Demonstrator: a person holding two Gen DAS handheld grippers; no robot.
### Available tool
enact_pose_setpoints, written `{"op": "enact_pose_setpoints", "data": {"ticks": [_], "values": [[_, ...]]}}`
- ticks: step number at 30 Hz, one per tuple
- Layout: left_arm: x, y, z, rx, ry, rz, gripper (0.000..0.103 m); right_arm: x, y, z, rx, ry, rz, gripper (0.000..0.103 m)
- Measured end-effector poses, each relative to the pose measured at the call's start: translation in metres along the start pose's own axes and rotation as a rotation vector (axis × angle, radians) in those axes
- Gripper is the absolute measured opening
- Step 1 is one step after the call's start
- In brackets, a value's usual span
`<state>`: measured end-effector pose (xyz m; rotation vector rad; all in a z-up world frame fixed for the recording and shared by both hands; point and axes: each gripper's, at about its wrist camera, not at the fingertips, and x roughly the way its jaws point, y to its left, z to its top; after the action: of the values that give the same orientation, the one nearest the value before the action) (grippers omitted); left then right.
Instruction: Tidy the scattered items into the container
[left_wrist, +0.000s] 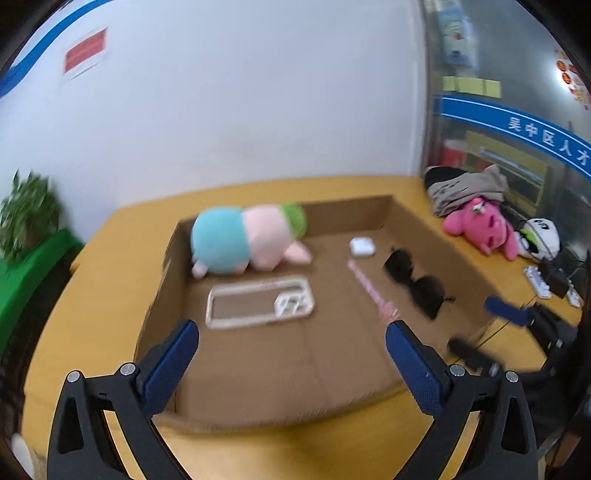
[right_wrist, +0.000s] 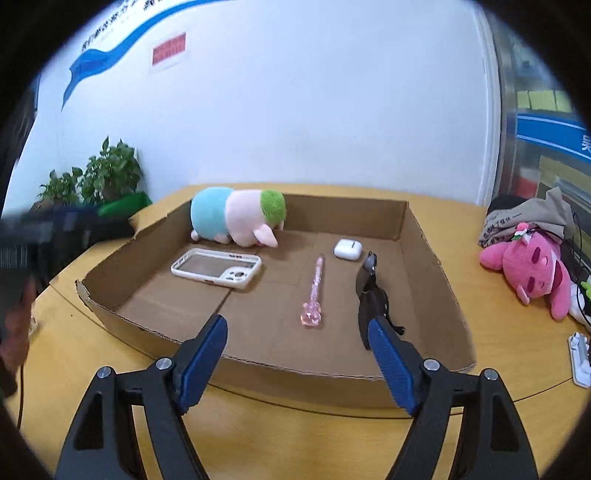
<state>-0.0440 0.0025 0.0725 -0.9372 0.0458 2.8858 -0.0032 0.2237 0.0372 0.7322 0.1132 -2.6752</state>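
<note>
A shallow cardboard box (left_wrist: 280, 363) (right_wrist: 436, 258) lies on the yellow table. In it are a blue, pink and green plush toy (left_wrist: 247, 240) (right_wrist: 236, 218), a white phone case (left_wrist: 258, 306) (right_wrist: 216, 267), a white earbud case (left_wrist: 362, 246) (right_wrist: 348, 249), a pink wand (left_wrist: 373, 291) (right_wrist: 315, 293) and black sunglasses (left_wrist: 413, 282) (right_wrist: 371, 295). My left gripper (left_wrist: 291, 330) is open and empty over the box's near edge. My right gripper (right_wrist: 297, 326) is open and empty at the near wall; it also shows in the left wrist view (left_wrist: 506, 314).
A pink plush (left_wrist: 480, 227) (right_wrist: 532, 269), a grey cloth pile (left_wrist: 465, 188) (right_wrist: 528, 218) and a white and green toy (left_wrist: 541, 236) lie on the table right of the box. White power strips (left_wrist: 539, 282) (right_wrist: 580, 354) lie at the right. Potted plants (right_wrist: 92, 177) stand at the left.
</note>
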Motion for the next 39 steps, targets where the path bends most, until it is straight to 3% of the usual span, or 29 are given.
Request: {"op": "enact_pose_setpoints", "data": {"ticks": [6, 10, 15, 20, 39], "values": [[0.016, 0.015, -0.051, -0.107, -0.028, 0.115, 0.103, 0.015, -0.002, -0.009, 0.014, -0.049, -0.027, 0.079], [0.02, 0.008, -0.062, -0.057, -0.077, 0.153, 0.103, 0.029, -0.009, -0.014, 0.023, -0.073, -0.039, 0.081], [0.018, 0.007, -0.069, -0.073, -0.133, 0.188, 0.103, 0.04, -0.015, -0.007, 0.03, -0.071, -0.042, 0.085], [0.016, 0.008, -0.076, -0.076, -0.194, 0.18, 0.103, 0.051, -0.021, -0.003, 0.029, -0.067, -0.045, 0.087], [0.021, 0.019, -0.076, -0.132, -0.164, 0.082, 0.103, 0.046, -0.023, -0.006, 0.026, -0.062, -0.045, 0.089]]}}
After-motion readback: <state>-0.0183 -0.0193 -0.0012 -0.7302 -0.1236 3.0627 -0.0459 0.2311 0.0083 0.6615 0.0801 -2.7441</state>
